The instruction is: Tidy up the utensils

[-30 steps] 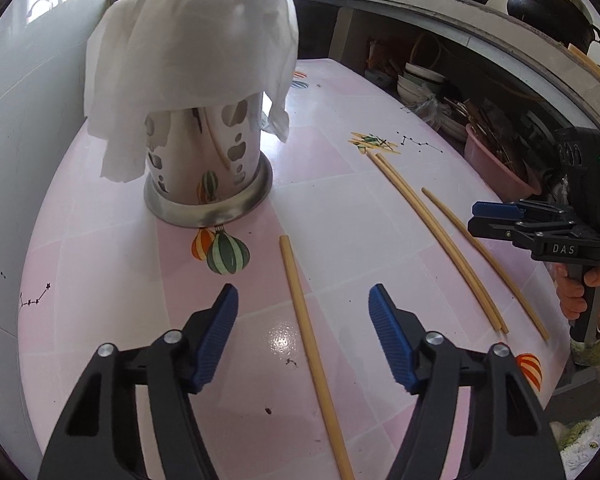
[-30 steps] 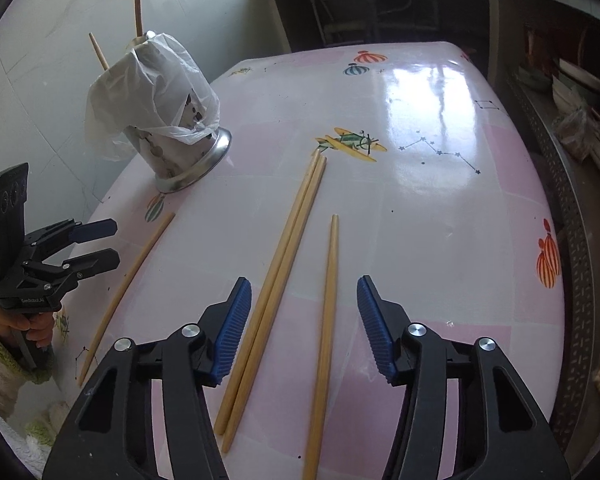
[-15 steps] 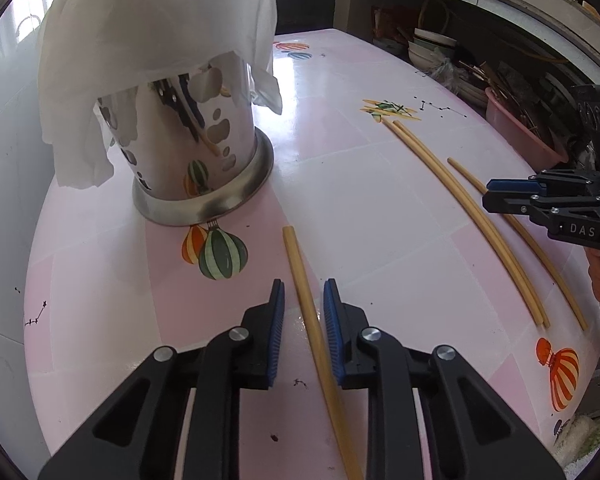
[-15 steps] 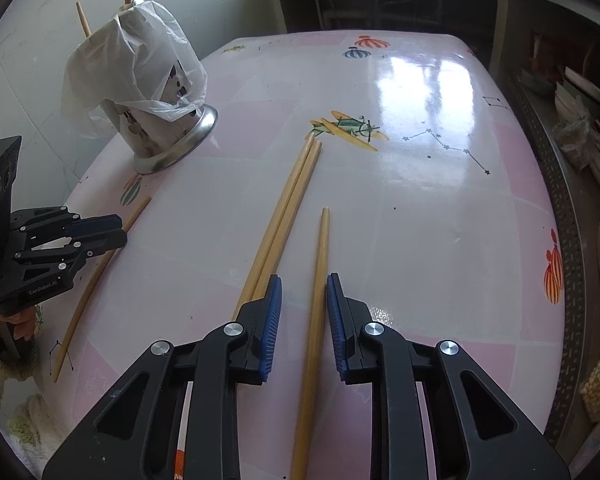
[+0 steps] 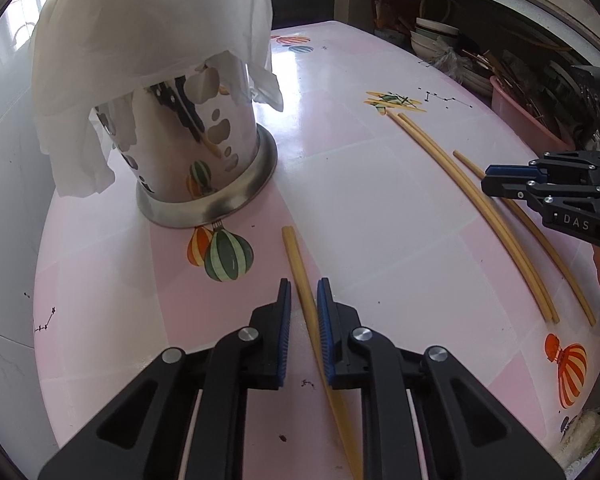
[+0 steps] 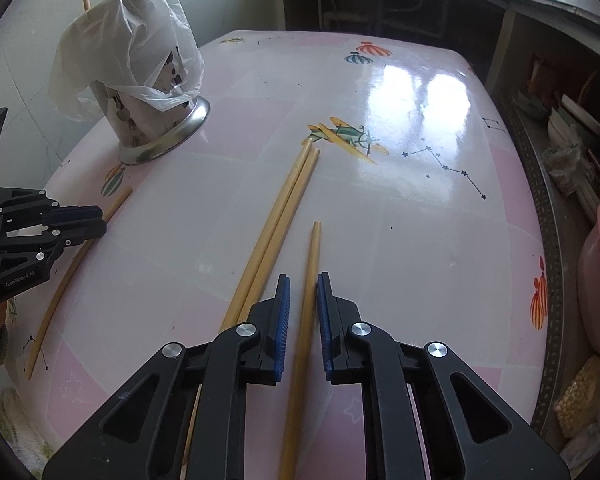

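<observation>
Both grippers closed around a chopstick each on the pink table [image 5: 380,208].

Largest first: the steel utensil holder [image 5: 204,160], draped in a white plastic bag [image 5: 148,28], stands at about ten o'clock from the left gripper [image 5: 303,300]. That gripper's pads pinch a lone chopstick [image 5: 296,256]. The right gripper [image 6: 303,288] seems clamped on a single chopstick [image 6: 313,256], though contact is hard to judge; a chopstick pair [image 6: 288,196] lies just beside it at eleven o'clock.

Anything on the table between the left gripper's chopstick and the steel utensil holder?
Nothing loose. In the left wrist view, only the printed balloon pattern on the table lies between the chopstick and the steel holder.
</observation>
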`<action>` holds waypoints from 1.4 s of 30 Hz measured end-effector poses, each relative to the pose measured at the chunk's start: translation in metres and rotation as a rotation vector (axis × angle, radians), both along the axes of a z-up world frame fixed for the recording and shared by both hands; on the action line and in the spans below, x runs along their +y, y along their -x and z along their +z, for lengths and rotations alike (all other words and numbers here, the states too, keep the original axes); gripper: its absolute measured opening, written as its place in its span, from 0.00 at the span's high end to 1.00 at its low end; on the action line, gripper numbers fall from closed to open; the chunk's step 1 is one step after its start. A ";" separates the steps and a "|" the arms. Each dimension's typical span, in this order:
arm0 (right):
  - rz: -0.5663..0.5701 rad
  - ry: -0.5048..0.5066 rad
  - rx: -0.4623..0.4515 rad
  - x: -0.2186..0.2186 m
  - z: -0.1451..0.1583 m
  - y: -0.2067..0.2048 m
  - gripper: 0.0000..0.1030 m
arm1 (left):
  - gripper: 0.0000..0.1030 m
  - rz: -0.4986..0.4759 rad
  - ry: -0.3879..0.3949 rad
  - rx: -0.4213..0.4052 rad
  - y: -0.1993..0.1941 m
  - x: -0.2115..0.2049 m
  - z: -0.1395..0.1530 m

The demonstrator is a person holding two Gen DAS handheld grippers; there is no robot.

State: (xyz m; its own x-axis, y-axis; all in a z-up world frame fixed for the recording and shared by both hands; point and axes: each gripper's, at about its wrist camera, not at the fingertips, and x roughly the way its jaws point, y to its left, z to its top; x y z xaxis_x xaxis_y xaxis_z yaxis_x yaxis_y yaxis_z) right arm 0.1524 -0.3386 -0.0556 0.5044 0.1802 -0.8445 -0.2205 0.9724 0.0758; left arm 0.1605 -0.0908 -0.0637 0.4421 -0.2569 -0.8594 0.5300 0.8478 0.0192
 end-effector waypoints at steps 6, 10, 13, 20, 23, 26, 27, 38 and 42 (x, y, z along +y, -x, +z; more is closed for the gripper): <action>-0.022 -0.023 -0.007 -0.003 0.000 0.001 0.96 | 0.93 0.025 0.018 -0.014 0.000 0.002 -0.001; -0.047 -0.089 -0.010 -0.010 0.003 0.002 0.96 | 0.94 0.045 0.059 -0.012 0.001 0.008 0.000; -0.065 -0.144 -0.023 -0.016 0.014 0.004 0.96 | 0.95 0.054 0.087 -0.039 0.004 0.016 0.008; -0.080 -0.248 -0.103 -0.019 0.057 0.018 0.96 | 0.95 0.074 0.216 -0.131 0.018 0.037 0.053; -0.079 -0.284 -0.158 -0.018 0.082 0.027 0.96 | 0.95 0.077 0.276 -0.182 0.025 0.049 0.078; -0.077 -0.307 -0.216 -0.016 0.108 0.034 0.96 | 0.95 0.077 0.325 -0.230 0.031 0.061 0.104; -0.074 -0.317 -0.232 -0.016 0.116 0.035 0.96 | 0.95 0.076 0.341 -0.248 0.033 0.066 0.112; -0.012 -0.426 -0.384 0.002 0.195 0.021 0.96 | 0.95 0.074 0.507 -0.455 0.037 0.110 0.218; 0.019 -0.457 -0.412 0.013 0.210 0.010 0.96 | 0.95 0.073 0.581 -0.526 0.028 0.124 0.259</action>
